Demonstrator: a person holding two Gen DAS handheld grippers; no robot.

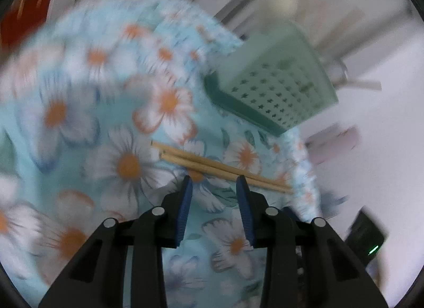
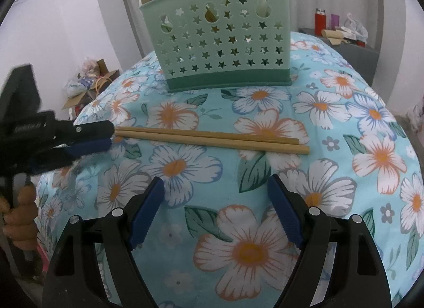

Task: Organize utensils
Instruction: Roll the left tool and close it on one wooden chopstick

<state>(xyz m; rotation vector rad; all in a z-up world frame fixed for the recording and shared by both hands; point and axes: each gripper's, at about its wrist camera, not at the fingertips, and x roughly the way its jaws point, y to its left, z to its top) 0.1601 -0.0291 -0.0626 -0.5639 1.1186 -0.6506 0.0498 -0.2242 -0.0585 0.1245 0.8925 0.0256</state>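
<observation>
Two wooden chopsticks (image 2: pixel 212 137) lie side by side on the blue floral tablecloth (image 2: pixel 344 135). A mint-green utensil holder (image 2: pixel 222 40) with star holes stands behind them and holds several utensils. My left gripper (image 2: pixel 110 135) comes in from the left, its tips at the chopsticks' left ends. In the blurred left wrist view the chopsticks (image 1: pixel 220 167) lie just beyond the open left gripper (image 1: pixel 214 179), with the holder (image 1: pixel 275 79) at upper right. My right gripper (image 2: pixel 216 183) is open and empty, below the chopsticks.
The cloth-covered table drops away at its left and right edges. A cardboard box with clutter (image 2: pixel 90 82) sits on the floor at left. A grey cabinet (image 2: pixel 352 50) with a red bottle (image 2: pixel 320 20) and bags stands at back right.
</observation>
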